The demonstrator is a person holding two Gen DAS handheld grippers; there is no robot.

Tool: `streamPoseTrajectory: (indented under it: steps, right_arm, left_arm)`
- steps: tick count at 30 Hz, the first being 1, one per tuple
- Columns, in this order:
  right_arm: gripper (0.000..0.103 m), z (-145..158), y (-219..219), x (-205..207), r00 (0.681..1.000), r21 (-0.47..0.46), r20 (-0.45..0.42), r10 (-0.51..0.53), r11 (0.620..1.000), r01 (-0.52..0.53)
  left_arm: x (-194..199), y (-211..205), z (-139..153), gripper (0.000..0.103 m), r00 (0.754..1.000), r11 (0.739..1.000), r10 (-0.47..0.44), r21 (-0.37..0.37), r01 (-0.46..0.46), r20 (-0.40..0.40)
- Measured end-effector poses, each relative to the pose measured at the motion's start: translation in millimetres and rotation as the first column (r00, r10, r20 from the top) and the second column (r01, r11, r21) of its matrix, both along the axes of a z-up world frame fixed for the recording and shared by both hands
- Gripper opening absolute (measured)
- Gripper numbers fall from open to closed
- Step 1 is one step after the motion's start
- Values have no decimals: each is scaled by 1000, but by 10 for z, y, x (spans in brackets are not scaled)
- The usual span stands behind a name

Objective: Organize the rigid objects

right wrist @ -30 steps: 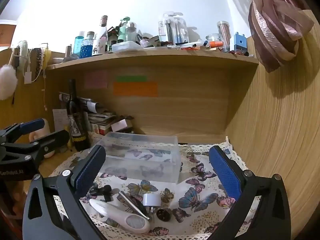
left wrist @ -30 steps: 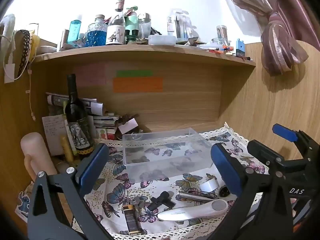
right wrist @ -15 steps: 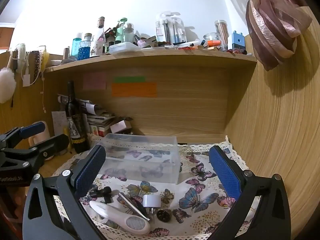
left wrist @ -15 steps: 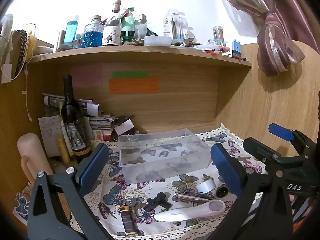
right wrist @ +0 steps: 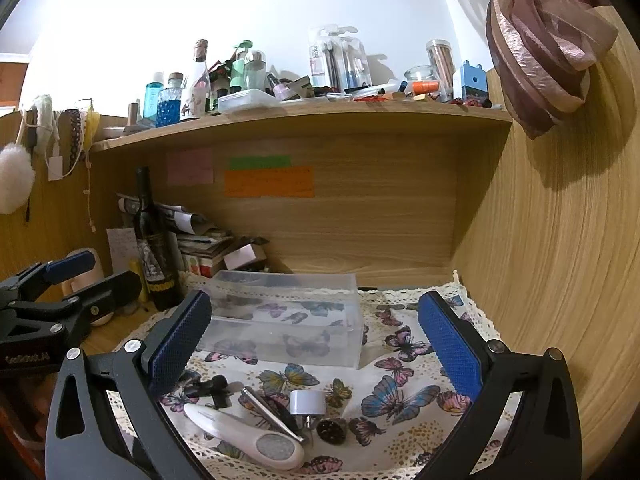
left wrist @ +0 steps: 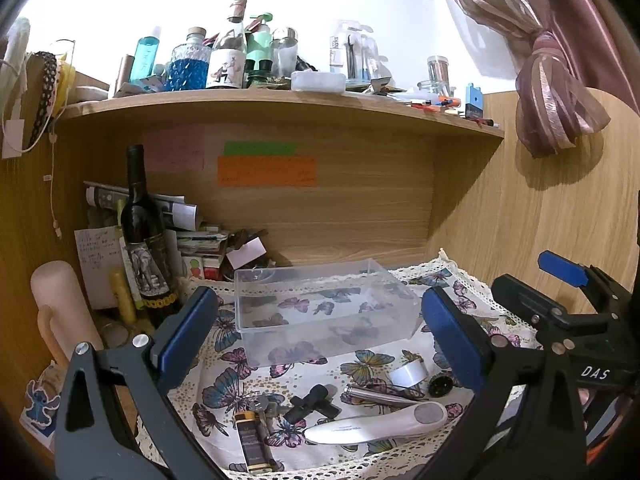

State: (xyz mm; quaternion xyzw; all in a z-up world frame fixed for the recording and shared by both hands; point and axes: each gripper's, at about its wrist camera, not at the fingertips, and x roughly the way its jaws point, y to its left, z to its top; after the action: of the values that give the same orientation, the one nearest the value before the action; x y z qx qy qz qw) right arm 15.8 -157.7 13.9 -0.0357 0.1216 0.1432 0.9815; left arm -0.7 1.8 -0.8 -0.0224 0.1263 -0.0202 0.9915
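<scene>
Dark wine bottle (left wrist: 145,236) stood far left, orange note (left wrist: 267,171) on back panel, pink curtain (left wrist: 560,92) knotted far right

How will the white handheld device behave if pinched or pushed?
The white device looks like smooth hard plastic, so probably stiff but slippery. Its rounded, tapered body may pivot if pushed at one end. It touches the metal pen, which would likely shift with it.

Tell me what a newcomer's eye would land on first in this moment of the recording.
Probably the clear plastic box, empty in the middle of the butterfly cloth. In front of it lies a scatter of small items, the long white device the largest. Both the left hand-held gripper and the right hand-held gripper frame the scene open, holding nothing.
</scene>
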Motion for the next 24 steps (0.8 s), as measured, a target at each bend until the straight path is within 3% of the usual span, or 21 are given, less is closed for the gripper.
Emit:
streamPoseTrajectory:
  steps: [24]
  right_arm:
    - [103,19,27,-25,1000,2,2,8,1000,-8]
  left_arm:
    - [-46,-42,-12,103,1000,1000,-6,11,6,13]
